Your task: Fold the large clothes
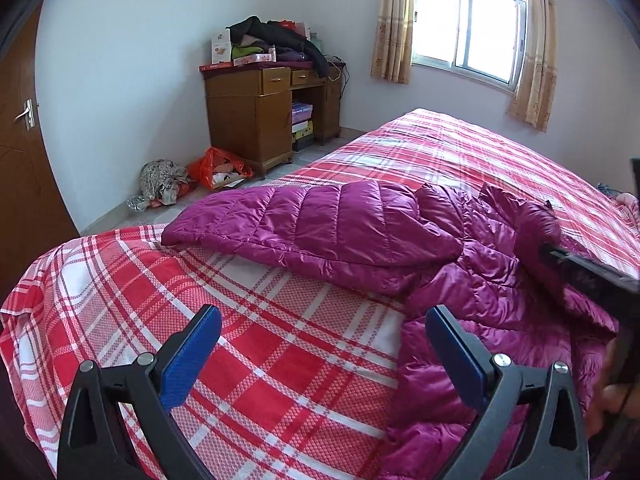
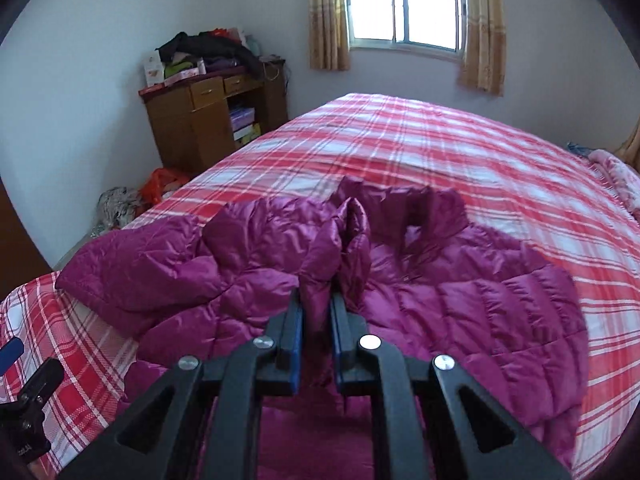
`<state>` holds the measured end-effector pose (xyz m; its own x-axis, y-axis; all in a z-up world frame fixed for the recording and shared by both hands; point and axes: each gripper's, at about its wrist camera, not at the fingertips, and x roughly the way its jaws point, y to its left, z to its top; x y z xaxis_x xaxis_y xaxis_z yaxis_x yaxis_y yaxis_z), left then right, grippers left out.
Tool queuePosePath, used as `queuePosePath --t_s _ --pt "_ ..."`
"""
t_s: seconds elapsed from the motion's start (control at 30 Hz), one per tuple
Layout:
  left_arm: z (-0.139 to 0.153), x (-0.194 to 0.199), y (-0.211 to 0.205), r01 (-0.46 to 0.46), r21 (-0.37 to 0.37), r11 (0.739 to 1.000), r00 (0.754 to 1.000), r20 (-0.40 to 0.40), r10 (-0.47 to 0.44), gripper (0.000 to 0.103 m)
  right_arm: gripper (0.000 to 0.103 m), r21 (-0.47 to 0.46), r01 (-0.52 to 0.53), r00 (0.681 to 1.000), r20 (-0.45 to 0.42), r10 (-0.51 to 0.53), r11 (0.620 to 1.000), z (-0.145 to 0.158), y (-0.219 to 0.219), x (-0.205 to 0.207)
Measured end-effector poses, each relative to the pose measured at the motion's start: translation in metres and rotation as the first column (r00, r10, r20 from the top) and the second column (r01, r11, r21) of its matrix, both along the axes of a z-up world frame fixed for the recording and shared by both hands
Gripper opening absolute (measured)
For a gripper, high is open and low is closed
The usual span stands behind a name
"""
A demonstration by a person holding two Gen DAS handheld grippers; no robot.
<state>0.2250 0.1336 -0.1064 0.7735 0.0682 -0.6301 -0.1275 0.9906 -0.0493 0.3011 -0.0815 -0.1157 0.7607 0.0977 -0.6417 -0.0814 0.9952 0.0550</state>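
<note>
Jacket (image 2: pixel 400 280) spread on bed (image 2: pixel 440 152), right gripper (image 2: pixel 316 300) jaws clenched on a fabric ridge for folding, left gripper (image 1: pixel 320 348) released, empty.

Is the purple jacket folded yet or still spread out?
Partly gathered, not folded. The purple jacket lies rumpled across the bed, one sleeve out sideways, with the right tongs shut on a bunched ridge.

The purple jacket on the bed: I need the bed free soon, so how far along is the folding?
Early. Done: the jacket lies spread on the plaid bedspread, one sleeve stretched out to the side. In hand: the right gripper is shut on a bunched ridge of fabric; the left gripper is open over bare bedspread, holding nothing. Left: no neat fold shows yet, so the sleeves and body remain.
</note>
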Motion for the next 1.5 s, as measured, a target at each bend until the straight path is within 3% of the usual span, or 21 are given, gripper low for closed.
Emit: queuePosePath --t_s 0.1,0.17,0.2,0.23,0.27,0.3,0.4,0.47,0.57,0.7,0.87,0.97,1.1,1.23,1.33,1.43,1.5 --pt "-0.004 0.002 0.003 0.002 -0.003 1.000 1.000 -0.003 -0.002 0.102 0.015 0.012 -0.050 0.998 -0.035 0.051 0.999 -0.018 0.016 0.012" --pt "-0.008 0.003 0.004 0.009 -0.014 1.000 1.000 -0.006 -0.009 0.102 0.025 0.059 -0.090 0.993 -0.066 0.094 0.994 -0.027 0.021 0.018" --pt "-0.009 0.003 0.004 0.010 -0.016 1.000 1.000 -0.011 -0.010 0.102 0.033 0.088 -0.112 0.989 -0.083 0.120 0.990 -0.031 0.022 0.019" --pt "-0.011 0.004 0.005 0.010 -0.018 1.000 1.000 -0.015 -0.011 0.102 0.054 0.140 -0.145 0.982 -0.101 0.160 0.979 -0.034 0.022 0.020" --pt "-0.012 0.004 0.004 0.011 -0.020 1.000 1.000 -0.018 -0.011 0.102 0.070 0.175 -0.160 0.979 -0.098 0.179 0.972 -0.032 0.020 0.018" --pt "-0.014 0.005 0.005 0.014 -0.022 1.000 1.000 -0.022 -0.015 0.102 0.070 0.200 -0.170 0.978 -0.084 0.190 0.965 -0.029 0.018 0.015" --pt "-0.016 0.005 0.003 0.023 -0.013 1.000 0.999 -0.027 -0.023 0.102 0.062 0.269 -0.209 0.971 -0.054 0.231 0.940 -0.010 0.006 0.001" --pt "-0.017 0.004 0.001 0.030 -0.005 1.000 0.999 -0.023 -0.030 0.102 0.039 0.285 -0.209 0.975 -0.010 0.221 0.936 0.008 -0.016 -0.014" --pt "-0.014 0.004 -0.007 0.047 0.009 0.999 0.999 -0.026 -0.047 0.102 0.036 0.228 -0.113 0.993 0.041 0.107 0.967 0.031 -0.065 -0.034" --pt "0.001 0.012 -0.027 0.097 -0.009 0.995 0.995 -0.009 -0.097 0.102 0.036 0.093 0.107 0.992 0.049 -0.112 0.990 0.043 -0.138 -0.037" --pt "0.024 0.042 -0.082 0.148 0.015 0.989 0.989 0.020 -0.149 0.102 0.031 0.052 0.227 0.971 -0.084 -0.222 0.973 0.010 -0.201 -0.026" --pt "0.027 0.065 -0.123 0.175 0.013 0.984 0.984 0.019 -0.176 0.102 0.031 0.085 0.244 0.961 -0.158 -0.229 0.966 -0.019 -0.216 -0.035" --pt "0.004 0.099 -0.165 0.109 0.121 0.987 0.994 -0.035 -0.106 0.102 0.028 0.111 0.255 0.956 -0.177 -0.233 0.960 -0.041 -0.233 -0.045" --pt "-0.034 0.118 -0.163 -0.006 0.178 0.984 0.988 -0.148 0.033 0.102 0.028 0.057 0.239 0.960 -0.163 -0.227 0.969 -0.036 -0.227 -0.054" --pt "-0.051 0.119 -0.148 -0.057 0.136 0.989 0.979 -0.185 0.081 0.102 0.028 -0.016 0.243 0.958 -0.152 -0.243 0.970 -0.027 -0.218 -0.056" --pt "-0.053 0.117 -0.147 -0.066 0.137 0.988 0.981 -0.172 0.089 0.102 0.028 0.032 0.243 0.968 -0.079 -0.240 0.969 -0.014 -0.215 -0.049" --pt "-0.055 0.116 -0.150 -0.063 0.161 0.985 0.983 -0.161 0.089 0.102 0.029 0.064 0.217 0.974 -0.079 -0.212 0.974 -0.009 -0.205 -0.047"
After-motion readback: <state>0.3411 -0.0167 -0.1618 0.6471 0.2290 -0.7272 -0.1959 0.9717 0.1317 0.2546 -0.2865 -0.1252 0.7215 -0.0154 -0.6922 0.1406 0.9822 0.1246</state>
